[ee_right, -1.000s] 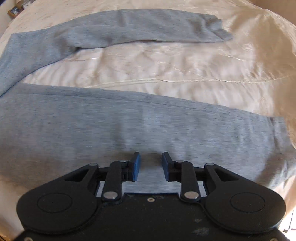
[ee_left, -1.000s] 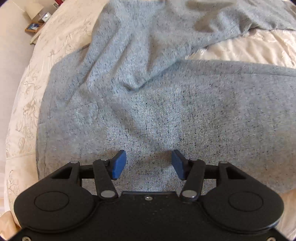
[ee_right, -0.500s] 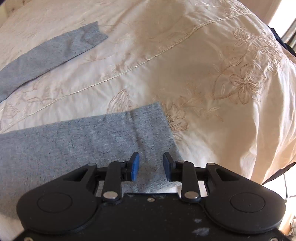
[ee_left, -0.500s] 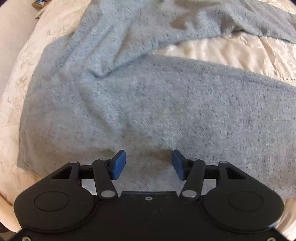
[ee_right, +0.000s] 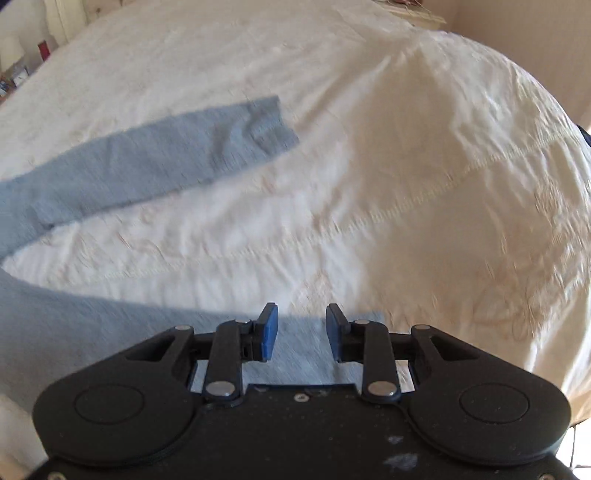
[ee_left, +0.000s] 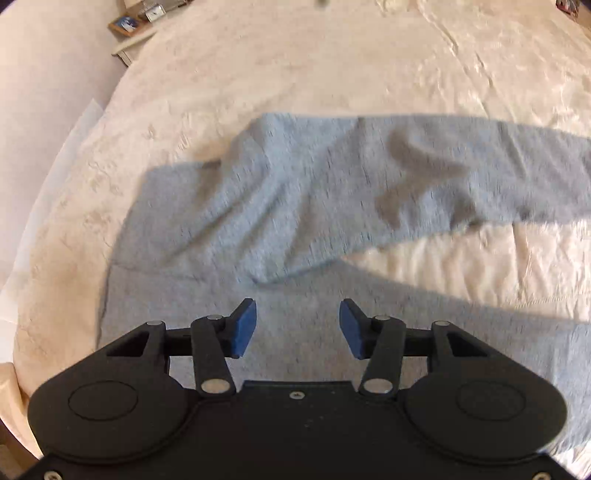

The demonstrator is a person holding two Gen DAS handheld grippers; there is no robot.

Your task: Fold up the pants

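Observation:
Grey pants [ee_left: 295, 192] lie spread on a cream bedspread [ee_left: 332, 66], waist to the left and legs running right. My left gripper [ee_left: 297, 328] is open and empty, hovering over the near leg close to the crotch. In the right wrist view the far leg [ee_right: 155, 155] ends in a cuff at upper left. The near leg's cuff end [ee_right: 303, 347] lies under my right gripper [ee_right: 301, 330], which is open with the cloth below its blue fingertips [ee_right: 267, 332]. I cannot tell whether they touch it.
A bedside table with a framed picture and a clock [ee_left: 133, 22] stands at the far left. The bed [ee_right: 517, 221] drops off at the right, and small items [ee_right: 14, 70] stand at the far left of the right wrist view.
The left gripper has pulled back and tilted up, so the whole waist and far leg now show. The right gripper has moved to the near leg's cuff end.

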